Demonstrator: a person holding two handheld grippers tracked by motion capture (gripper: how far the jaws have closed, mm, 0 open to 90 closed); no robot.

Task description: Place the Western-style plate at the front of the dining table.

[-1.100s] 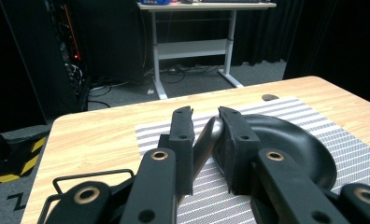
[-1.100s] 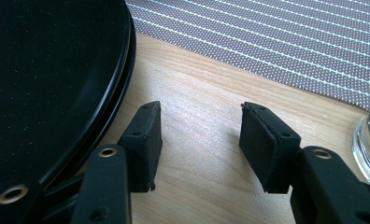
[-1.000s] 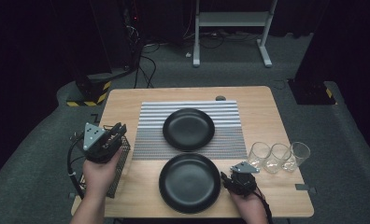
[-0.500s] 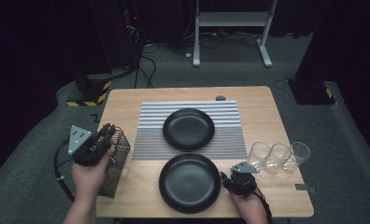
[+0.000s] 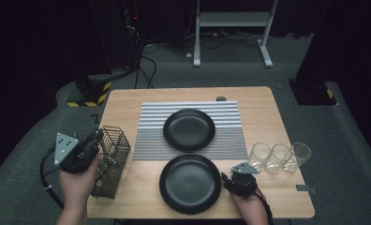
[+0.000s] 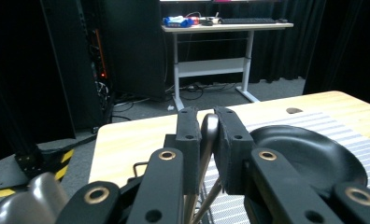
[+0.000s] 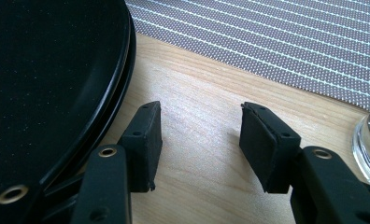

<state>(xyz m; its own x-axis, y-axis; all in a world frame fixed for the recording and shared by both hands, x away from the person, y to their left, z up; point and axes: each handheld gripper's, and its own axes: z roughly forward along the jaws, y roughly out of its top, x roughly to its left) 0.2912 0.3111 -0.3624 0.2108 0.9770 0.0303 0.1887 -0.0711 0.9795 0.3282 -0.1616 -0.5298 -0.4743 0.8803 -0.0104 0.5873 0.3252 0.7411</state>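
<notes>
The left tool (image 6: 206, 140), clamped on a spoon (image 6: 208, 135), sits above the wire basket (image 5: 109, 159); lift it straight up.

Your wire mesh basket (image 5: 109, 159) stands left of the striped mat (image 5: 191, 129); the three clear glasses (image 5: 279, 156) stand at its right.

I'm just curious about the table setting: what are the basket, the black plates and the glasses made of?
The basket looks like dark coated metal wire: thin crossed rods you can see through. The plates seem matt black ceramic or melamine, with a faintly speckled, dull surface in the right gripper view; I can't tell which. The glasses look like clear glass, see-through with bright rims, though clear plastic is possible.
</notes>
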